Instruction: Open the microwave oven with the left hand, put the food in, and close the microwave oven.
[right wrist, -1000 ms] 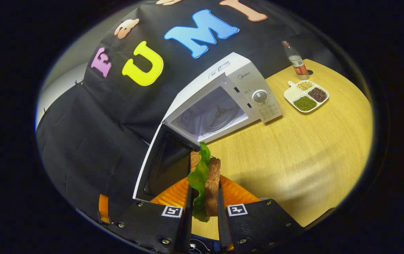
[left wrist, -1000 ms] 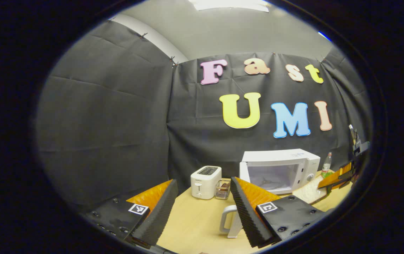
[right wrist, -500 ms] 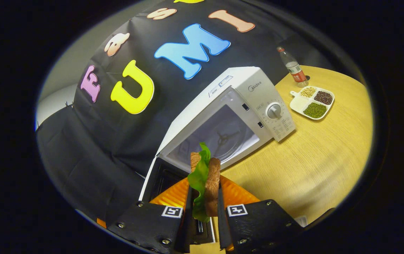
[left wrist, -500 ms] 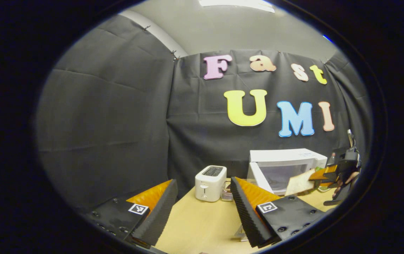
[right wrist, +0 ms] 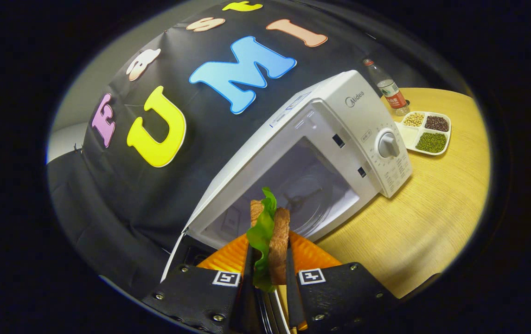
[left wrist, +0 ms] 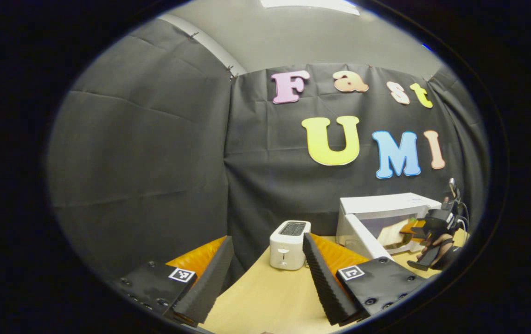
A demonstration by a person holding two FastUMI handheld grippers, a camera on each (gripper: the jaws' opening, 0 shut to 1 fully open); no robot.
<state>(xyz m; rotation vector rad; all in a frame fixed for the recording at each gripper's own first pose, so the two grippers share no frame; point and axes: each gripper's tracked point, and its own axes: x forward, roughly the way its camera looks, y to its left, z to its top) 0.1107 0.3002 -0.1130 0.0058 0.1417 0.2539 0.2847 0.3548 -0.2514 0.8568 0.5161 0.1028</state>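
The white microwave [right wrist: 339, 120] stands on the wooden table with its door [right wrist: 179, 248] swung wide open to the left. My right gripper [right wrist: 269, 248] is shut on a sandwich [right wrist: 280, 232] of brown bread and green lettuce, held upright just in front of the open cavity [right wrist: 302, 190]. In the left gripper view, the microwave [left wrist: 386, 206] is at the far right, with the right gripper [left wrist: 425, 227] holding the sandwich [left wrist: 390, 236] at its opening. My left gripper [left wrist: 267, 241] hovers over the table's left side, open, with nothing between its fingers.
A white toaster [left wrist: 289, 237] stands left of the microwave. A plastic bottle [right wrist: 388, 88] and a divided dish of beans [right wrist: 425, 132] sit to the microwave's right. Bare wooden table [right wrist: 432, 208] lies in front of the microwave.
My right gripper has carried the sandwich closer, up to the microwave's opening. My left gripper has drifted left and back; the white mug near it has slipped from view.
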